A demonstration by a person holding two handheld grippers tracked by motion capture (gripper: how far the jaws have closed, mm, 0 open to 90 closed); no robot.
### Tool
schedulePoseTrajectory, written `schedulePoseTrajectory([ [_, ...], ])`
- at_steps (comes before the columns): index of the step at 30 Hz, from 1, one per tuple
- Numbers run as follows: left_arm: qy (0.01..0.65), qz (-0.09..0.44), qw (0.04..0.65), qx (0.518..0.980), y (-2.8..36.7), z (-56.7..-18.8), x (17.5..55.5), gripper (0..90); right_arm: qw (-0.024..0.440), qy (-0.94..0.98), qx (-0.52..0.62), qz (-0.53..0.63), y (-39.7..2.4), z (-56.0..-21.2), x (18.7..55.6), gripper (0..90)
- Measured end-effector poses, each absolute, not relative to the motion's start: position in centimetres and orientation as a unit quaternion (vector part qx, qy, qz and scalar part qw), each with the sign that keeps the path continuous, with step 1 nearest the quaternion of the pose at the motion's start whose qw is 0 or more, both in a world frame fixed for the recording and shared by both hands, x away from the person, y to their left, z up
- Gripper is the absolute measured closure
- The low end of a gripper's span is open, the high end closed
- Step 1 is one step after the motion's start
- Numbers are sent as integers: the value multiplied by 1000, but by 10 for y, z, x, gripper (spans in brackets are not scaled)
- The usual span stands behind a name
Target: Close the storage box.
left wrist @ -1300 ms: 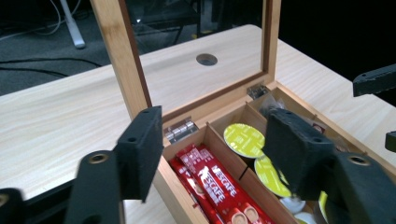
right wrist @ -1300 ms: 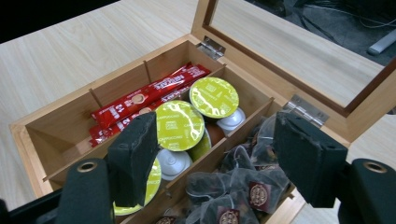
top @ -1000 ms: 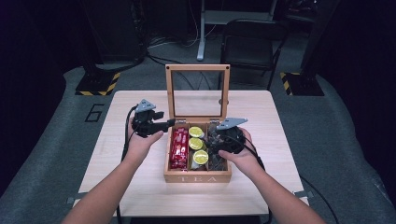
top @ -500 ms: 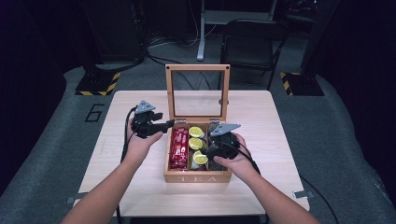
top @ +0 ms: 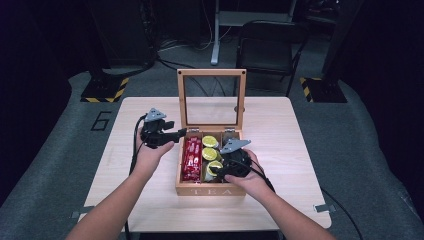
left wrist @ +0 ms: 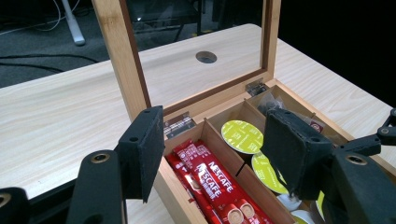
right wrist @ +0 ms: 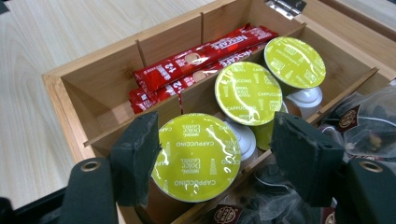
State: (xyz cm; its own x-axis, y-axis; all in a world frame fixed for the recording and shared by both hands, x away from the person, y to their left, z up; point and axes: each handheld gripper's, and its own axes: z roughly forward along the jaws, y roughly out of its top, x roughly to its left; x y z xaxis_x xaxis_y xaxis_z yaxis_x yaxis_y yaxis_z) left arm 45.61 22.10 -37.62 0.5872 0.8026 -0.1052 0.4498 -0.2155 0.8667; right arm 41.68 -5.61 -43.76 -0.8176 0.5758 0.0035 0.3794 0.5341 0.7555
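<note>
A black chair (top: 272, 50) stands beyond the bench (top: 290, 135), near a grey post (top: 216, 35); striped floor markings (top: 105, 90) flank the far corners.

Upright lid (top: 211, 97) behind open box (top: 210, 189)

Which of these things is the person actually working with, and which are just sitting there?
In use:
- right hand-held gripper, jaws open either side of the nearest cappuccino capsule
- wooden tea box

Just sitting there:
- red Nescafe sticks
- dark tea packets
- left hand-held gripper, open beside the box
</note>
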Motion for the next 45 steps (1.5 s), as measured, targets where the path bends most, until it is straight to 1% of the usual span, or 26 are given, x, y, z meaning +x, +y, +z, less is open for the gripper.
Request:
schedulePoseTrajectory([
  [7, 415, 188, 469, 757, 221, -377, 456, 387, 116, 871, 272, 393, -52, -444, 414, 284],
  [11, 417, 188, 469, 756, 221, -377, 456, 388, 121, 875, 264, 387, -49, -448, 414, 261],
  [22, 417, 186, 469, 756, 220, -378, 456, 388, 119, 878, 265, 380, -43, -454, 414, 255],
  [24, 417, 187, 470, 755, 220, -378, 456, 388, 124, 878, 263, 379, -43, -454, 414, 281],
  [26, 417, 185, 469, 756, 221, -378, 456, 388, 125, 879, 262, 379, -43, -454, 413, 344],
  [27, 417, 186, 470, 755, 221, -378, 456, 388, 125, 879, 259, 380, -43, -453, 413, 358],
  [37, 419, 187, 470, 754, 221, -378, 456, 388, 128, 877, 260, 383, -43, -449, 412, 366],
  [45, 419, 188, 470, 754, 221, -377, 456, 388, 131, 874, 261, 389, -46, -438, 412, 367],
])
